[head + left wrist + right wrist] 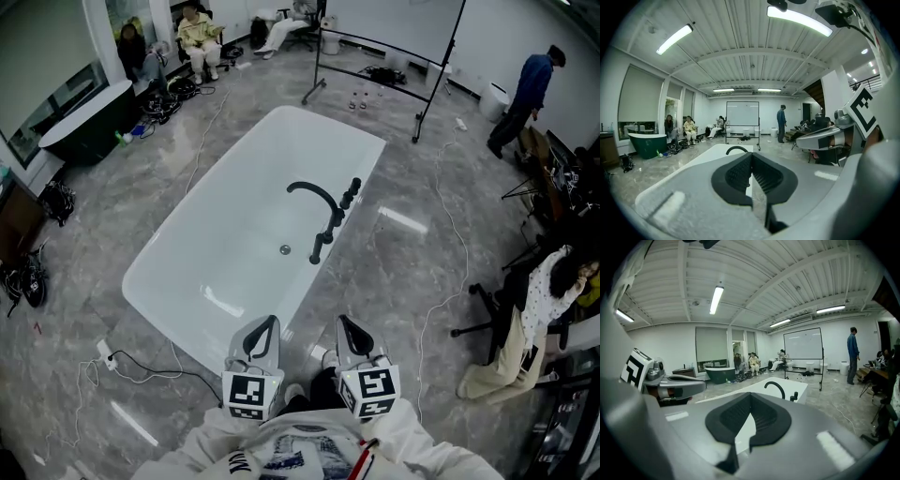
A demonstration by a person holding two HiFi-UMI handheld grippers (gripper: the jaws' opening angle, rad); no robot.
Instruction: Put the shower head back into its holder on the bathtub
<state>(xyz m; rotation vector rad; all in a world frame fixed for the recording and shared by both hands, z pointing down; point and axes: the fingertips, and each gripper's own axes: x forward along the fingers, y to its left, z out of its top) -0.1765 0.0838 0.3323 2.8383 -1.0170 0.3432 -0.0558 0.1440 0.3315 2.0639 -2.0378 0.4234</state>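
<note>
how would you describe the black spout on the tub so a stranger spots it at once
Find the white bathtub in the middle of the grey floor. A row of black fittings stands on its right long rim. The spout is the only one arching over the basin; the rest are short upright stubs.

Head view looks steeply down; both gripper views share the bathtub (234, 206) ahead.

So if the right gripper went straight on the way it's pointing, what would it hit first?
Probably the bathtub's near rim. The right gripper, shut and empty, aims slightly down at it, with nothing visible between, though depth is unclear.
</note>
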